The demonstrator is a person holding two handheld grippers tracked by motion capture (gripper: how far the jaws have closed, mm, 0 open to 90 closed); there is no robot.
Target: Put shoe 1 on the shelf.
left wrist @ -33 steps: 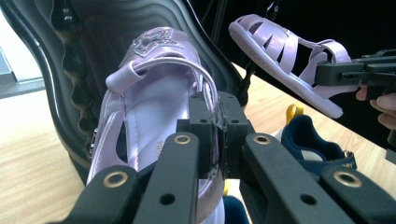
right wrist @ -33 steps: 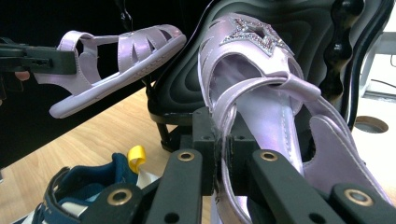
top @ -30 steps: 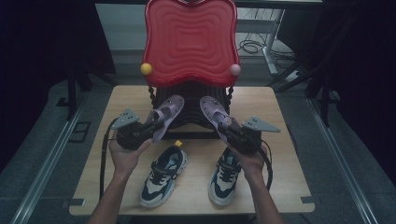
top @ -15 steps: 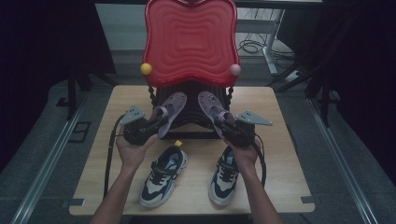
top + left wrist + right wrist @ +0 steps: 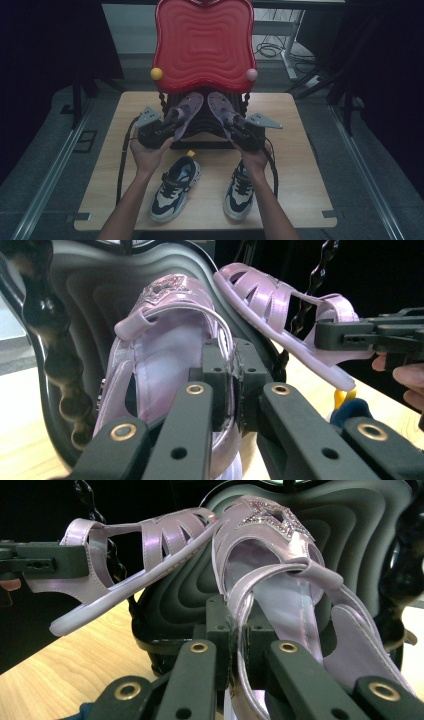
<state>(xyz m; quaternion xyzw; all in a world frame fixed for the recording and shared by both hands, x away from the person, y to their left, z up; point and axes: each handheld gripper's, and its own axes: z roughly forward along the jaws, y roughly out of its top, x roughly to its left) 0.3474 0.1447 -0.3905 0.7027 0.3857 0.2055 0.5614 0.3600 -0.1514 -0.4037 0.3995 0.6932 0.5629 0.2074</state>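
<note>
Two lilac sandals are held up over the black seat of a small chair with a red back. My left gripper is shut on the side wall of the left sandal; the left gripper view shows its jaws pinching that sandal at the rim. My right gripper is shut on the right sandal, its pads clamping the side strap of the sandal. Both toes point at the chair back and lie close together.
A pair of dark and white sneakers, one and the other, stands on the wooden table in front of the chair. A yellow ball and a pink ball flank the chair back. Dark floor surrounds the table.
Both hands have carried their sandals inward and away from the person, toward the chair seat. The two toes now sit closer together. The sneakers have not moved.
</note>
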